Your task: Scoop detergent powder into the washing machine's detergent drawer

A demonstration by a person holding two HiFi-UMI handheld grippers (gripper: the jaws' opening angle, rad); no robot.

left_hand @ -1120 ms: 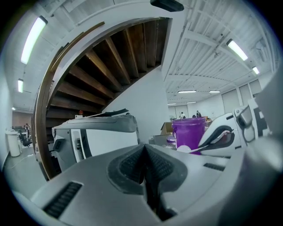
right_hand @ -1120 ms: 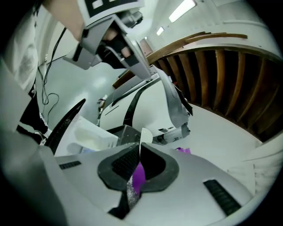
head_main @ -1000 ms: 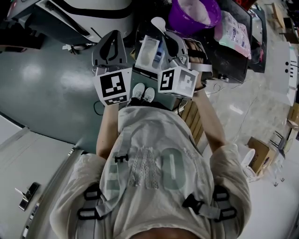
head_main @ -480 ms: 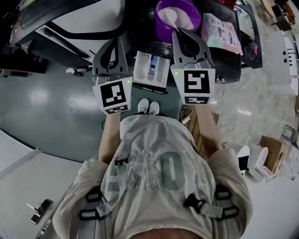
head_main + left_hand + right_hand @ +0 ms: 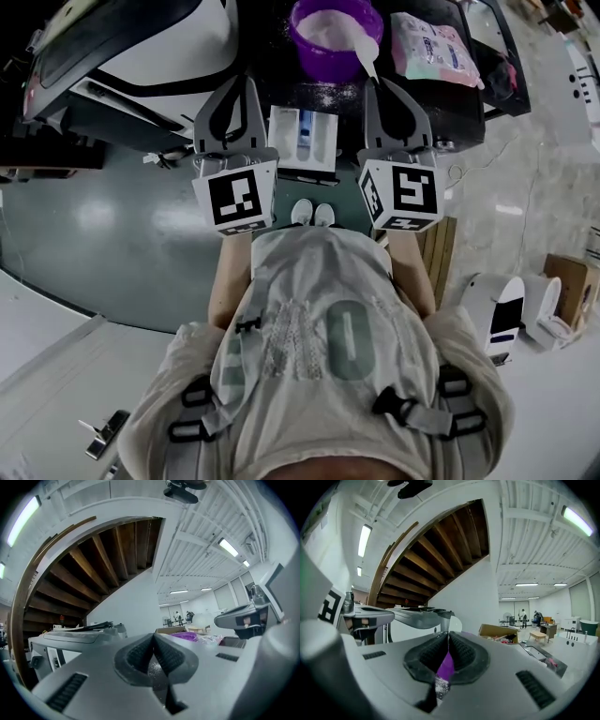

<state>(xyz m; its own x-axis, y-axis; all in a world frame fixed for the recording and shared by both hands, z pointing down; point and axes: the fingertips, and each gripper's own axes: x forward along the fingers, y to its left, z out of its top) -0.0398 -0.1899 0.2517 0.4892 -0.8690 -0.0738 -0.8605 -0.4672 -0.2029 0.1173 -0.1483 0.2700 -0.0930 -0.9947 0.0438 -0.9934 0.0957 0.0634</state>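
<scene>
A purple tub of white powder stands at the top of the head view. My right gripper is shut on the handle of a white scoop, whose bowl lies over the tub's right rim. In the right gripper view the pads pinch the thin white handle, with purple showing behind them. The white detergent drawer sticks out between the two grippers. My left gripper hovers left of the drawer, shut and empty.
The washing machine fills the upper left. A printed detergent bag lies right of the tub on the dark top. A cardboard box and a white appliance stand on the floor at right. My shoes are below the drawer.
My right gripper swung with the scoop from beside the drawer up to the tub; the scoop went into the powder and now sits at the tub's right rim. The left gripper barely moved.
</scene>
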